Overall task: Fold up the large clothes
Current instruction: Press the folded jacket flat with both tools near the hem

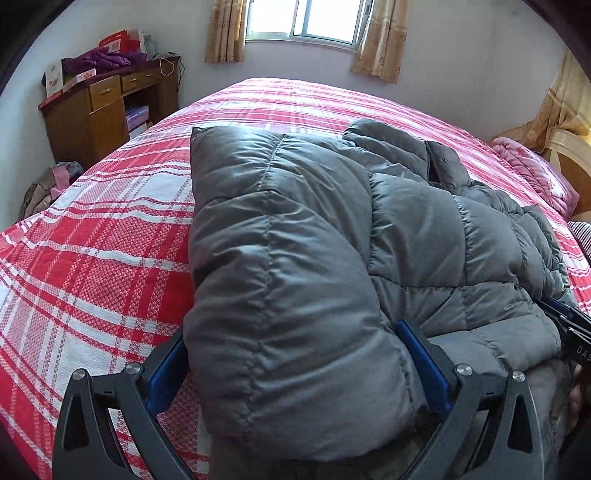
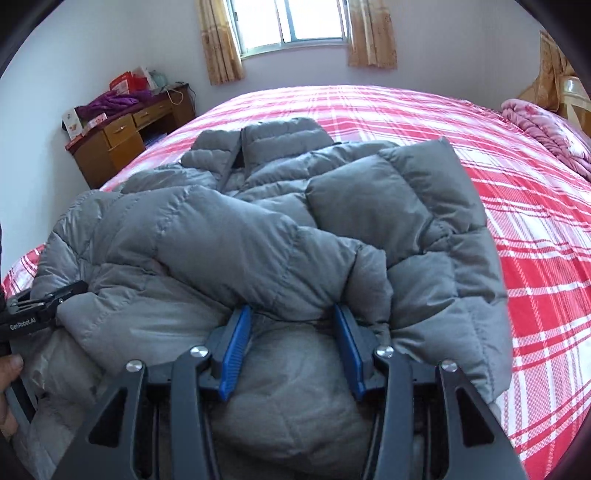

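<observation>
Left wrist view: padded grey fabric fills the foreground, a folded lobe of the down jacket bulging between the blue fingers of the left gripper. Both pads bear against the lobe's sides, so this gripper is judged closed on the jacket at a wide spread. The lobe's long axis runs straight ahead of the fingers, toward the window. The jacket lies on the plaid bed, its bulk extending to the right of this gripper. At the right edge the other gripper's black frame meets the jacket hem.

Right wrist view: the right gripper stands at a moderate spread, its blue fingers flanking pale lining at the near hem, with a sleeve fold resting across their tips. Whether the pads actually pinch cloth cannot be told. The collar lies straight ahead, so the garment's long axis runs away from both hands. The left gripper touches the hem at far left.

Judgement: both hands sit at the hem, equally near; the coming fold would carry the hem forward toward the collar.
</observation>
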Available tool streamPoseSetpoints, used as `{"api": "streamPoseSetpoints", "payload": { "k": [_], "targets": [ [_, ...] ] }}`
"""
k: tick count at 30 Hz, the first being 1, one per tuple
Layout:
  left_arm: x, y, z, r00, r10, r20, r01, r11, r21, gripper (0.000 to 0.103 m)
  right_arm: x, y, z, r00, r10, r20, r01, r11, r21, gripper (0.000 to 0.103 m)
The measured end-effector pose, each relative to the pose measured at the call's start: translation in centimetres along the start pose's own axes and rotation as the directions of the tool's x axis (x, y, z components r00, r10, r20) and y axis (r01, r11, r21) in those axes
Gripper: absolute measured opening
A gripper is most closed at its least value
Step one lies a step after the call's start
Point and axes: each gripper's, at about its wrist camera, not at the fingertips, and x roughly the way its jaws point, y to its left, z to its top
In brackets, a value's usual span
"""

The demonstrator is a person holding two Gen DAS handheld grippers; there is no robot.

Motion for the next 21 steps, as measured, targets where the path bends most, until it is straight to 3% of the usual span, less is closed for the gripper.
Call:
{"api": "streamPoseSetpoints", "payload": {
  "k": [12,15,18,21],
  "targets": [
    [-0.2,-0.8,1.7,0.997,0.023,-0.076,-0.021,1.0,0.022,0.102,0.4,0.9,-0.2,0.998,-0.055,-0.017,0.054,0.997,-0.052,0.053],
    [-4.3,-1.5,3.4,0.999,0.04,0.021,-0.041,0.999,0.029,0.102,-0.7,1.0,0.3,0.998,-0.053,-0.021,0.052,0.996,-0.069,0.054],
    [-7.5,-2.9,6.0,0.991,0.054,0.121,-0.059,0.998,0.035,0.102,-4.0,0.9,1.3,0.994,-0.067,0.082,0.071,0.996,-0.053,0.063],
    [-7.3,-4.8,7.8,0.99,0.043,0.135,-0.051,0.997,0.059,0.102,-5.5,1.4,2.9,0.987,-0.108,0.116,0.115,0.992,-0.051,0.062]
  ]
}}
